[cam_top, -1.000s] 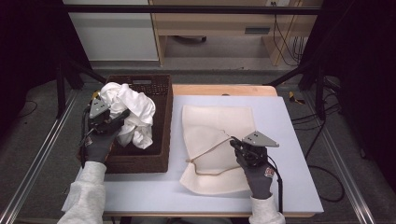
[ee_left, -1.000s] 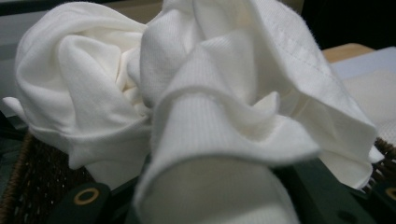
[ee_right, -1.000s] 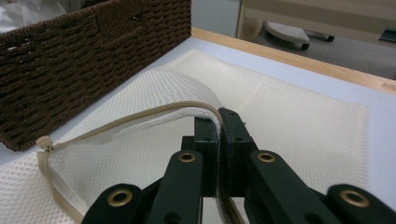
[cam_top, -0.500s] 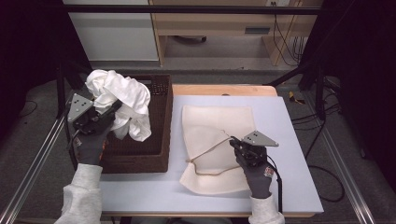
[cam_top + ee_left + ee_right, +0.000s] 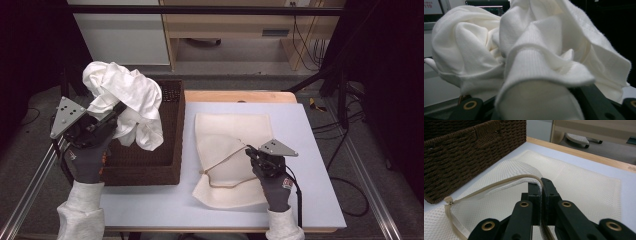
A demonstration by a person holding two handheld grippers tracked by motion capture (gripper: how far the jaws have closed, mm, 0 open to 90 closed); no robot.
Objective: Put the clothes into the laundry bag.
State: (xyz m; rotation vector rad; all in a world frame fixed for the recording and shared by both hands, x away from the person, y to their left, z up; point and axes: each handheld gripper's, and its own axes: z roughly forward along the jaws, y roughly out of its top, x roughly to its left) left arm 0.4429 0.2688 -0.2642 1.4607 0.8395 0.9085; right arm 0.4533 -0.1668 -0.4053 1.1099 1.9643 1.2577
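My left gripper [image 5: 114, 114] is shut on a bunched white garment [image 5: 128, 98], held in the air above the left part of the dark wicker basket [image 5: 172, 165]; in the left gripper view the garment [image 5: 531, 52] drapes over the jaws and hides them. A cream mesh laundry bag [image 5: 227, 137] lies flat on the pale table [image 5: 310, 150]. My right gripper [image 5: 249, 151] is shut on the bag's zipper edge [image 5: 524, 177], lifting the upper layer so the mouth gapes toward the basket [image 5: 461, 155].
A wooden strip [image 5: 240, 96] runs along the table's far edge. Beyond it stand a white cabinet [image 5: 120, 35] and a wooden shelf unit [image 5: 240, 25]. Black stand legs and cables [image 5: 335, 80] sit at the right. A metal rail [image 5: 30, 185] borders the left side.
My left gripper has risen out of the basket and moved left, carrying the white garment up with it. The right gripper and the mesh bag have stayed where they were.
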